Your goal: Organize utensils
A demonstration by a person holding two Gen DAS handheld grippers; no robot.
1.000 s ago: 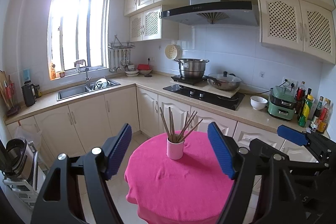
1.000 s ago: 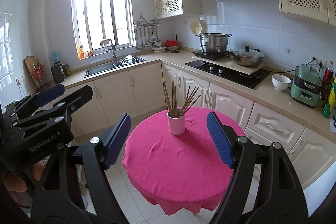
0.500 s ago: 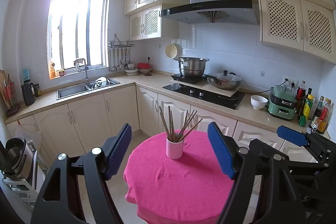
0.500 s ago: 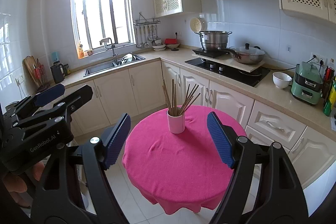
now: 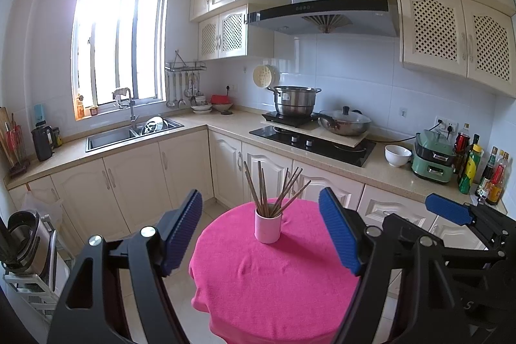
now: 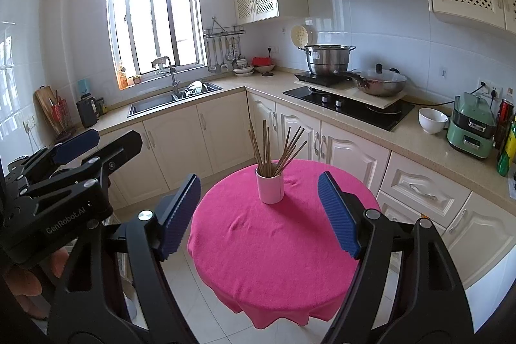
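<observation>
Cup (image 5: 267, 228) of chopsticks (image 5: 274, 192) near table's (image 5: 258, 295) far edge | both fingers spread, apparently empty

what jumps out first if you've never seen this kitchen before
The round table under a bright pink cloth fills the middle, with a white cup of brown chopsticks standing toward its far side. Framing it, the right gripper and left gripper hang open and empty short of the cup.
</observation>
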